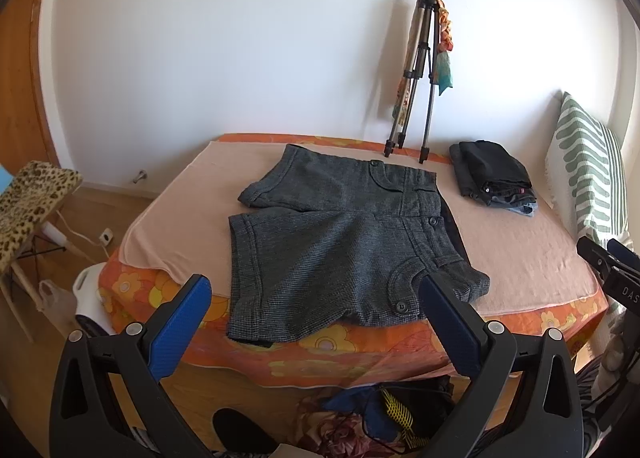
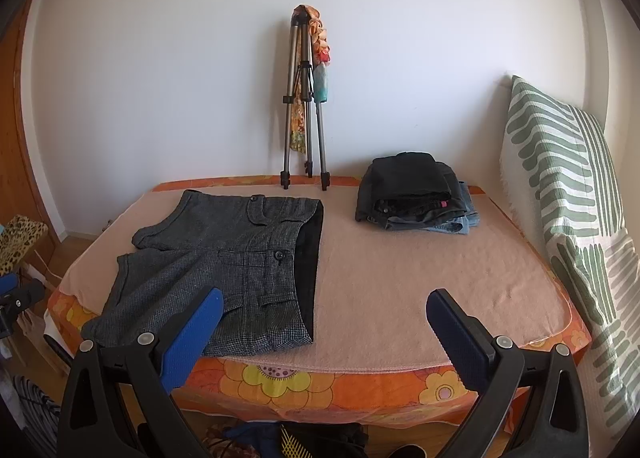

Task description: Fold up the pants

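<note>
A big white wall [image 2: 160,78] stands behind the bed [image 2: 400,278]. The bed has a soft pink cover on top and an orange sheet [image 2: 280,382] with yellow flowers down its side. A tripod [image 2: 304,106] leans on the wall with bright cloths hanging from it. A green and white striped pillow [image 2: 560,186] stands at one end. The floor [image 1: 116,202] is light wood. A stool with leopard spots [image 1: 32,202] sits on it, beside what may be a brown wooden door [image 1: 20,78]. The room is sunny.
</note>
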`<state>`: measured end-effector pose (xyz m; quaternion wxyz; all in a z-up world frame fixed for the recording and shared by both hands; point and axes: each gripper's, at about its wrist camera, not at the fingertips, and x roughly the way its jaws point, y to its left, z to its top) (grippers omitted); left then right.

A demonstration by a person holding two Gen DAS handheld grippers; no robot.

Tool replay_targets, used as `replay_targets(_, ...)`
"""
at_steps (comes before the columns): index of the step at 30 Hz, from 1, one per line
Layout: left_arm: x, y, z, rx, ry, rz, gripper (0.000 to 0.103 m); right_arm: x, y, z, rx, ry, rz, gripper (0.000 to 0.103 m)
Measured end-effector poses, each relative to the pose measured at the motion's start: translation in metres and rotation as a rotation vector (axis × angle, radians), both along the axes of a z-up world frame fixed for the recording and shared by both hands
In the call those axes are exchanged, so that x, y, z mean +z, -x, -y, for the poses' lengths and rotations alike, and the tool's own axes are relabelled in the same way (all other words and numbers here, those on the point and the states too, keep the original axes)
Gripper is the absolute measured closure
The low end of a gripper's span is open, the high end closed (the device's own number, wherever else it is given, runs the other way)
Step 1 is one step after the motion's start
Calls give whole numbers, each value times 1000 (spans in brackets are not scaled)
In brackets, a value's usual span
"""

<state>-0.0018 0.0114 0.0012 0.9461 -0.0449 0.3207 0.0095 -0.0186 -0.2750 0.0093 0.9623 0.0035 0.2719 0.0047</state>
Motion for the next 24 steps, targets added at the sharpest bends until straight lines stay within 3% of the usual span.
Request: replay_targets(24, -2, 2, 1, 3, 3, 2, 0, 1, 3, -3, 10, 5, 7, 0)
